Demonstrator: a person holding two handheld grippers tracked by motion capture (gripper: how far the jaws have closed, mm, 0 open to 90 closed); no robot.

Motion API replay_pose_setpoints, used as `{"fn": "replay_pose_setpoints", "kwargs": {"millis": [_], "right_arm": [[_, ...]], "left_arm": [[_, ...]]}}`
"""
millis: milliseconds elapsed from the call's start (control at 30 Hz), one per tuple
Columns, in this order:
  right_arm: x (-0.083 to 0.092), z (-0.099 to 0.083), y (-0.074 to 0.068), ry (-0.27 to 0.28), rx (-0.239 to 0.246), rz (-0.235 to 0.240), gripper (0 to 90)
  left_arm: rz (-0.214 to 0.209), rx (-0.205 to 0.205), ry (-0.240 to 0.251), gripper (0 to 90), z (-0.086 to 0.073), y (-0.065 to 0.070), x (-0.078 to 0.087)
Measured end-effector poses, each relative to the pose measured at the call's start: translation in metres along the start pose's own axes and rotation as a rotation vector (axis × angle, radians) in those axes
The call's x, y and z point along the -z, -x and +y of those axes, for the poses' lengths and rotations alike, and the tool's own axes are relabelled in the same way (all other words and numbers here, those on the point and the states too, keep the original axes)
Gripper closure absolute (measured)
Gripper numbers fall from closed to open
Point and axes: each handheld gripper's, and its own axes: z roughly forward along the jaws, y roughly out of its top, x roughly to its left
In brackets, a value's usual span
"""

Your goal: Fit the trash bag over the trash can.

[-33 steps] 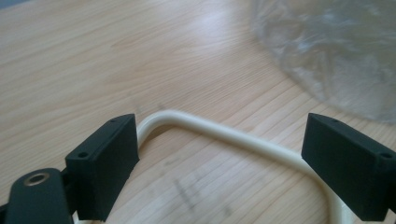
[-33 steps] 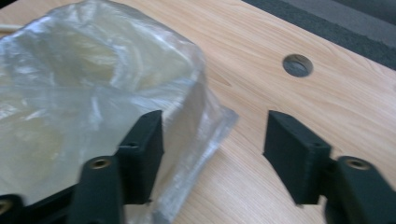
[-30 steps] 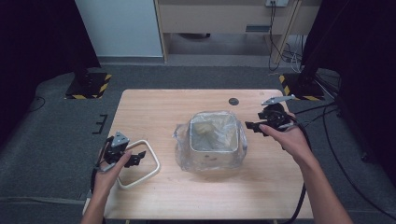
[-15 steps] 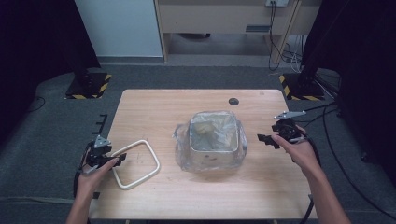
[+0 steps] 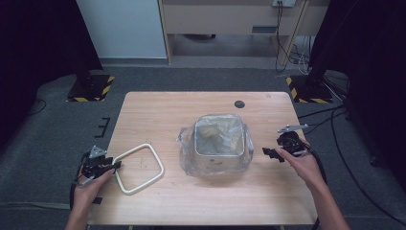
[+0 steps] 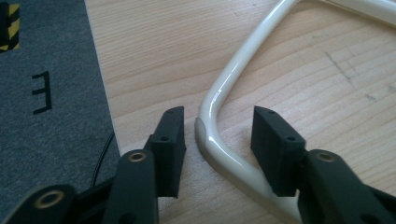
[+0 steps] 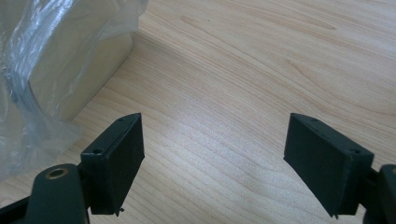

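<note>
A cream rounded-square ring (image 5: 131, 151) lies flat on the wooden table (image 5: 163, 115), left of a cream square bin (image 5: 220, 154) lined with a clear plastic bag (image 5: 189, 143). My left gripper (image 5: 112, 166) sits at the ring's near-left corner. In the left gripper view its jaws (image 6: 217, 135) straddle the ring (image 6: 243, 60); they have just been closing, and a gap remains on each side. My right gripper (image 5: 268, 153) hovers low, right of the bin, pointing at it. Its jaws (image 7: 212, 149) stand wide over bare wood, with the bin (image 7: 70, 70) and bag (image 7: 28, 46) ahead to the left.
A small black round disc (image 5: 239, 104) lies near the table's far edge. The table's left edge (image 6: 100, 84) runs just beside my left gripper, with grey carpet (image 5: 57, 139) beyond it. Cables (image 5: 335, 143) trail on the floor at the right.
My left hand has drawn left and nearer, down to the ring's corner. My right hand has come down and toward the front, away from the bin's far right corner.
</note>
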Motion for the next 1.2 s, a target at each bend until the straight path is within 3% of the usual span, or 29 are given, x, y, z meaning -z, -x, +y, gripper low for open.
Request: {"fn": "replay_pose_setpoints", "kwargs": {"millis": [200,433,533,733,1200], "right_arm": [[0.000,0.000,-0.002,0.004,0.007,0.001,20.0],[0.001,-0.002,0.000,0.012,-0.004,0.001,20.0],[0.003,-0.002,0.001,0.028,-0.001,-0.003,20.4],[0.006,-0.002,-0.001,0.040,0.001,0.004,20.4],[0.018,-0.003,0.002,0.092,-0.004,0.011,18.5]], "left_arm": [[0.031,-0.015,0.022,73.4,-0.001,0.000,-0.001],[0.053,-0.023,0.033,75.9,0.004,0.004,0.002],[0.054,-0.022,0.082,76.5,0.013,0.007,0.009],[0.056,-0.073,0.152,77.2,0.038,0.012,0.030],[0.033,-0.120,0.268,77.5,0.085,0.023,0.074]]}}
